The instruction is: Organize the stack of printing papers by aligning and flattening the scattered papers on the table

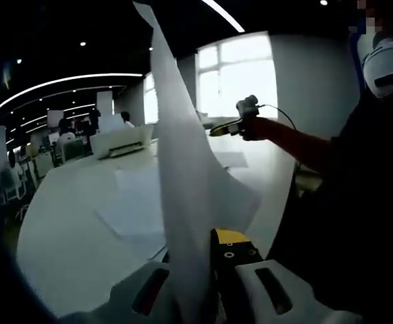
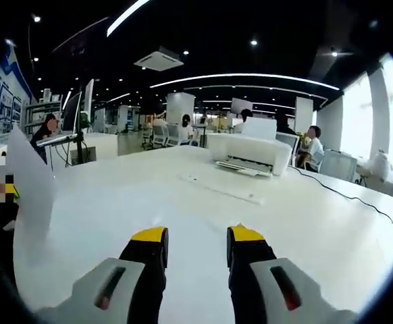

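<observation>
A: How many papers do you count?
B: One thin white paper sheet [image 1: 183, 182] stands on end, its long axis upward, pinched in the left gripper [image 1: 203, 270] above the white table [image 1: 68, 229]. About two more flat white sheets [image 1: 139, 206] lie near the table's middle; the view is dim, so I am not sure.
A: And the right gripper [image 2: 195, 246]?
B: Its yellow-tipped jaws are spread apart and hold nothing. One white printer [image 2: 249, 152] sits by the far edge.

Grey tongs [image 2: 196, 253] with black, yellow-tipped jaws; dark clothing [image 1: 358, 216]
</observation>
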### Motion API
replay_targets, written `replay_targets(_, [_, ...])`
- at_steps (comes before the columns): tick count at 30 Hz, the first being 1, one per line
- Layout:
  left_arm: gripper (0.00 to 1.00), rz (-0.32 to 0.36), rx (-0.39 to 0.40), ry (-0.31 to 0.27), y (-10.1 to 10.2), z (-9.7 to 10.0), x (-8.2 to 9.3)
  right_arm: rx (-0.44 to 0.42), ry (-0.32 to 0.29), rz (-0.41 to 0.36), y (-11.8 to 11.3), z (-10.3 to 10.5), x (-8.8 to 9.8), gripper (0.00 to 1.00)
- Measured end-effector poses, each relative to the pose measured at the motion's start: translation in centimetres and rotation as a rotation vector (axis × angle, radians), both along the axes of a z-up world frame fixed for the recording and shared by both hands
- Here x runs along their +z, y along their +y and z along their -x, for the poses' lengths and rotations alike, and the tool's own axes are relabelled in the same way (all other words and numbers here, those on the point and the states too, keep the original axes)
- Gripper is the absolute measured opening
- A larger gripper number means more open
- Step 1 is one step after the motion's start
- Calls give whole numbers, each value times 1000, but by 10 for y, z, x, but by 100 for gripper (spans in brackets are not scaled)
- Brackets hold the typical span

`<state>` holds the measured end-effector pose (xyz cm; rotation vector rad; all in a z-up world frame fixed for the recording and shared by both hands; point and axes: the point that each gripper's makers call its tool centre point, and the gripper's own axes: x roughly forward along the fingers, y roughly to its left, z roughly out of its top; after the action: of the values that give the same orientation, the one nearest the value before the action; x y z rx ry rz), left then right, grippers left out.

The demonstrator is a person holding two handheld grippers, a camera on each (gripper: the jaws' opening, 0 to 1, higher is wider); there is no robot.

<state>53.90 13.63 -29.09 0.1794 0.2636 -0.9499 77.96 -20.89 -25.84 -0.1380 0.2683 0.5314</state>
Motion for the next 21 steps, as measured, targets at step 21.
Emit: replay_targets(21, [6,6,4,3,8,-6,1,-46,18,-21,-5,-28,-14,33])
